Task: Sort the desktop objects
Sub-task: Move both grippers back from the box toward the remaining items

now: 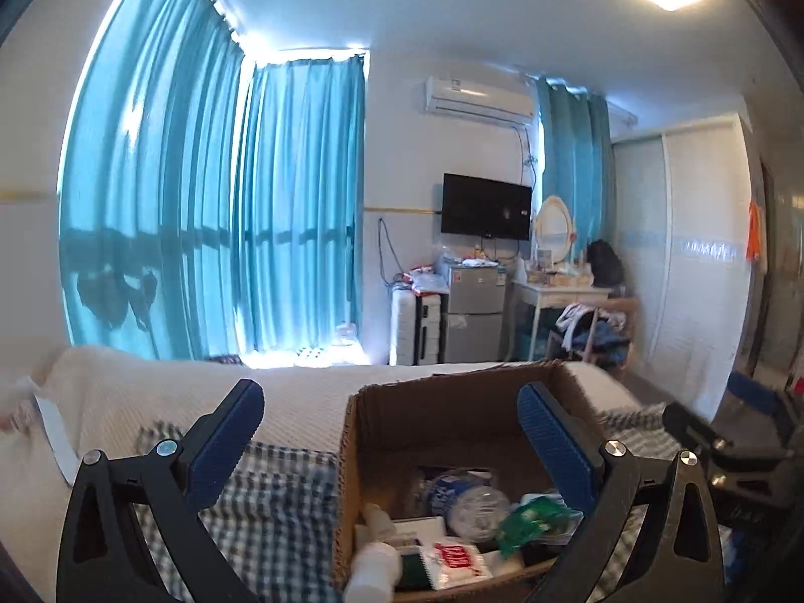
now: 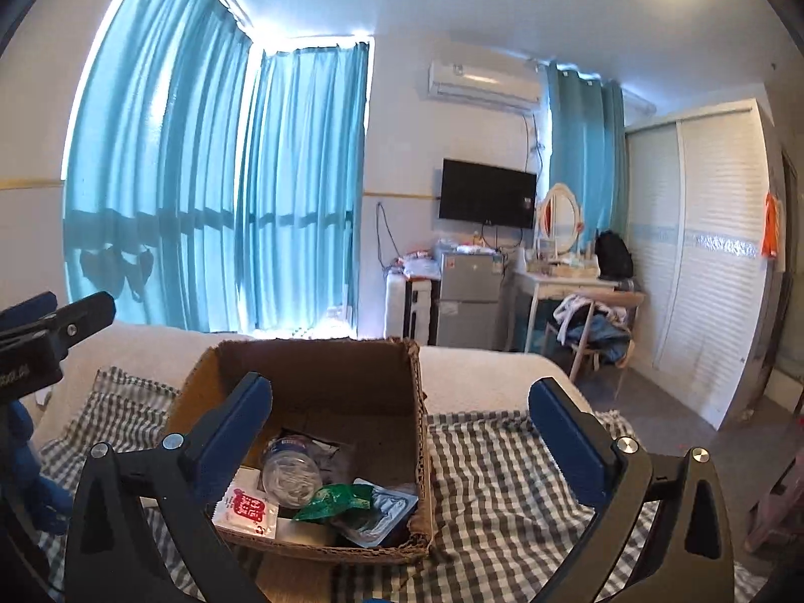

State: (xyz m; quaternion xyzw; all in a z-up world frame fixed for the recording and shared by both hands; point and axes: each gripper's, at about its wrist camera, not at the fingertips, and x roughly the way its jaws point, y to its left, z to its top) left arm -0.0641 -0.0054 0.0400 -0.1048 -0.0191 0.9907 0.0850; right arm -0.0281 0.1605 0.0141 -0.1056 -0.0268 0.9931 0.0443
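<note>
Cardboard box [image 2: 321, 377] holds bottle [image 2: 291, 472], green packet [image 2: 336, 497]

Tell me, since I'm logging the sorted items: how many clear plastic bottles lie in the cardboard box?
1: a clear plastic bottle lying on its side mid-floor in the brown cardboard box; others may hide underneath.

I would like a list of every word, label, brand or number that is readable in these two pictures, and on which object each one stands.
No text here can be read with certainty.
Red print on the white plastic sachet in the brown cardboard box: blurred.
Blue label on the clear plastic bottle: too small.
Green crumpled wrapper: print unreadable.
White lettering on the black body of the left gripper: blurred.
Sticker on the grey fridge: too small.
</note>
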